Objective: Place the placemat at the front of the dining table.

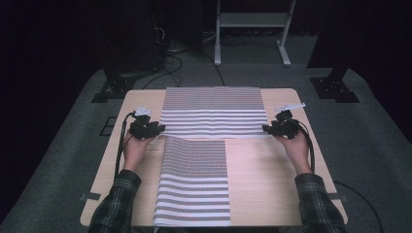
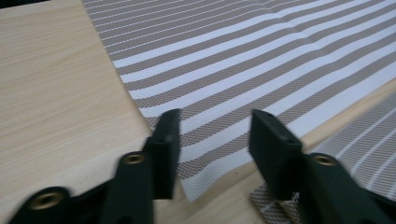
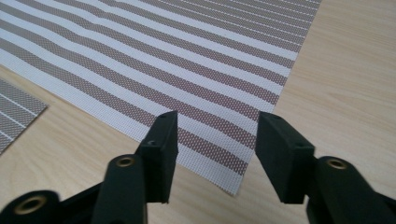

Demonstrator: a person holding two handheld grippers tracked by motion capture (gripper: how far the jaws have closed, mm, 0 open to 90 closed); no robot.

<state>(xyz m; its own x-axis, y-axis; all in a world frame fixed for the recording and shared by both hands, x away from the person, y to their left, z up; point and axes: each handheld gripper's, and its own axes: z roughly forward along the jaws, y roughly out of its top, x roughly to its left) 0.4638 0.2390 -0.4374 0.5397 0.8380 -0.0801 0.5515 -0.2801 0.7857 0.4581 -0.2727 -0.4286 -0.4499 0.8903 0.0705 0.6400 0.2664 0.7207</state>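
Note:
A wide brown-and-white striped mat (image 1: 214, 111) lies flat across the back half of the wooden table (image 1: 272, 170). A second striped mat (image 1: 194, 184) lies lengthwise at the front centre, just short of the first. My left gripper (image 1: 158, 130) hovers at the wide mat's near left corner. In the left gripper view that gripper (image 2: 215, 140) is open, with the corner of the mat (image 2: 219, 88) below the gap and untouched. My right gripper (image 1: 267, 129) hovers at the near right corner. In the right gripper view it (image 3: 217, 140) is open above the mat (image 3: 187, 79), holding nothing.
Bare wood shows on the table's right front and along both side edges. Behind the table stand a white frame (image 1: 250, 29) and black stand bases (image 1: 335, 87) on grey carpet, with cables (image 1: 170, 63) on the floor. A cable trails from each gripper along the forearm.

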